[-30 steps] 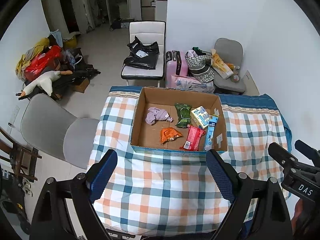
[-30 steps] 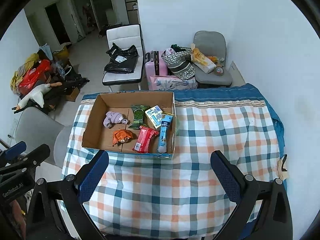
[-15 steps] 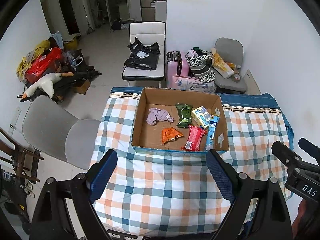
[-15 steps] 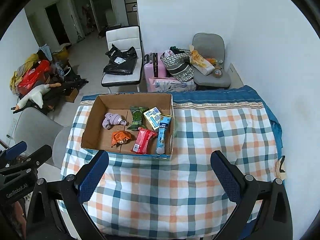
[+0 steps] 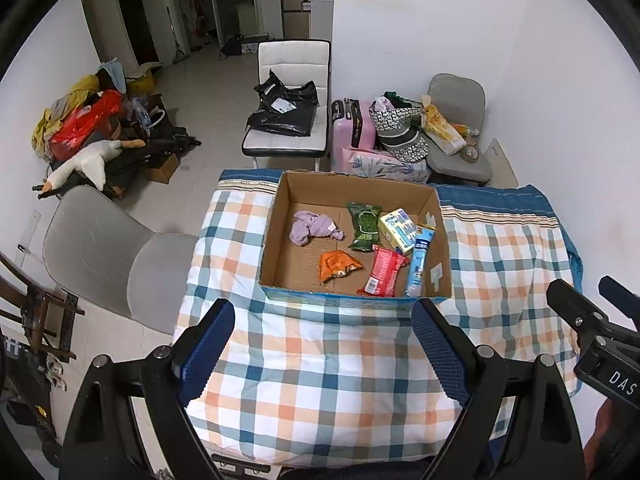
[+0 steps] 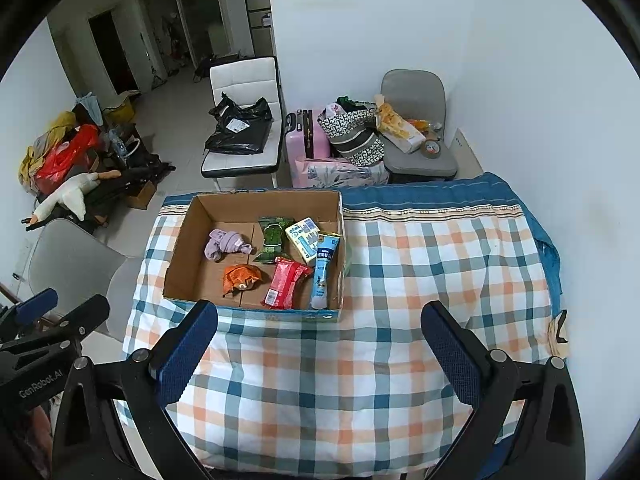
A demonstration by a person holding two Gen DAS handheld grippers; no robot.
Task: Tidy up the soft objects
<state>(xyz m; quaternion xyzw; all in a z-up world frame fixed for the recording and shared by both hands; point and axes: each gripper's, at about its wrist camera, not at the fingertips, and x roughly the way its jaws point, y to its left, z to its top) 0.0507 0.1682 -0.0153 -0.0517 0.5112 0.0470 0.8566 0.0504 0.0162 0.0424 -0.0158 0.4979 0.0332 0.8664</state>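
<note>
An open cardboard box (image 5: 356, 190) (image 6: 180, 248) stands on the plaid-covered table (image 5: 320, 360) (image 6: 420, 280). Inside lie a crumpled lilac cloth (image 5: 314, 227) (image 6: 226, 243), a green packet (image 5: 363, 225) (image 6: 273, 238), a yellow-blue pack (image 5: 397, 230) (image 6: 306, 240), an orange packet (image 5: 338, 265) (image 6: 242, 277), a red packet (image 5: 384, 272) (image 6: 285, 283) and a light blue tube (image 5: 419, 260) (image 6: 324, 274). My left gripper (image 5: 322, 344) is open and empty, held above the table's near side. My right gripper (image 6: 318, 354) is open and empty, to the right of the left one.
A grey chair (image 5: 108, 248) stands left of the table. Behind the table are a white chair with a black bag (image 5: 288, 120), a pink suitcase (image 5: 354, 128) and a grey chair with bags (image 5: 456, 148). A white wall is on the right.
Both grippers have drawn back and risen slightly from the table; the box looks a little farther away. Both stay open and nothing in the box has moved.
</note>
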